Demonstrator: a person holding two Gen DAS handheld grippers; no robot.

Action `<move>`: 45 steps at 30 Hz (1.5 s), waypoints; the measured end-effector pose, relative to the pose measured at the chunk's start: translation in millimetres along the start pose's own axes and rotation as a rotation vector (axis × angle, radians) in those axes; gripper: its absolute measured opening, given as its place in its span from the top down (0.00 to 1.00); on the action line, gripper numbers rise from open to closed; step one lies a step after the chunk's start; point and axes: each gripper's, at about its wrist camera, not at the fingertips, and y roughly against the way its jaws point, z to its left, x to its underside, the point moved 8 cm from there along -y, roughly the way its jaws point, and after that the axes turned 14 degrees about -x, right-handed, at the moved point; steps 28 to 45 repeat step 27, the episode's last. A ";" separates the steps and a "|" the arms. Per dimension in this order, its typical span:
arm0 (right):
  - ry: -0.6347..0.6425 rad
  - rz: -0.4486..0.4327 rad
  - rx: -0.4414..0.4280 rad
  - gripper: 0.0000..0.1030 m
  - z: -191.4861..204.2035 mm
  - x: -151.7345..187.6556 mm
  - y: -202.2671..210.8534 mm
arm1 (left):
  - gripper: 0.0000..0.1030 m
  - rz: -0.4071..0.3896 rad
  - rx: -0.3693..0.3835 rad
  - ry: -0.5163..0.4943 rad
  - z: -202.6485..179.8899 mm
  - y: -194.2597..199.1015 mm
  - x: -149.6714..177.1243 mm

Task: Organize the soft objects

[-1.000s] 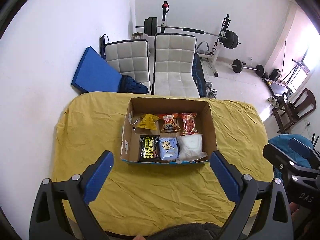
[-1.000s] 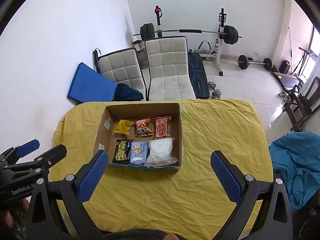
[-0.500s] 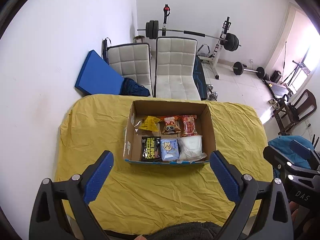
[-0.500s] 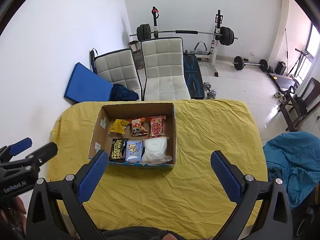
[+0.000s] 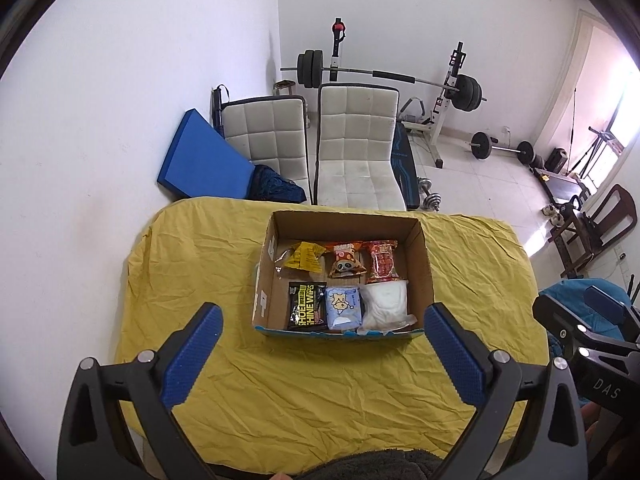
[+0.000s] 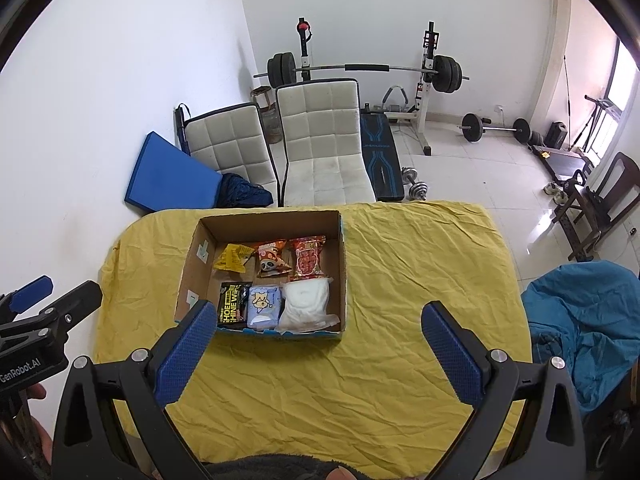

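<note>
- Cardboard box (image 5: 425,264) sits on a table with a wrinkly yellow cloth (image 5: 320,392) over it.
- Six soft packs lie inside the box, in two rows of three.
- The back row has a yellow pack (image 5: 303,255) on the left side, an orange pack with a panda face (image 5: 345,265) in the middle, and a red pack (image 5: 382,261) next to it.
- The front row has a black pack (image 5: 306,311), a light blue pack with a cartoon animal (image 5: 344,306), and a white soft pack (image 5: 385,307).
- The black pack has yellow letters that say "SHOE SHINE WIPES". The writing on the other packs is too small to read.
- The left gripper (image 5: 320,354) is held over the near part of the table, with its blue pads wide apart and nothing between them.
- The right gripper (image 6: 316,350) is held the same way, wide apart and holding nothing. One blue pad (image 6: 182,354) covers the box's near left corner in its view.
- The left gripper's body shows "GenRobot.AI" in the right wrist view. The right gripper's body shows "DAS" in the left wrist view.
- Two white chairs (image 5: 356,148), a blue mat (image 5: 200,160) and a barbell rack (image 5: 384,76) stand behind the table.
- A blue cloth (image 6: 584,320) lies to the right of the table.
</note>
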 end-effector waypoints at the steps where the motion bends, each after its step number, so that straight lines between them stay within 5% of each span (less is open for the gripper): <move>1: 0.001 0.001 0.002 0.00 -0.4 -0.5 0.3 | 0.00 -0.002 0.000 0.001 -0.1 0.8 -0.7; 45: -0.025 -0.017 0.036 0.00 -5.6 -5.8 1.8 | 0.00 -0.004 -0.027 -0.008 -1.5 -1.5 -0.9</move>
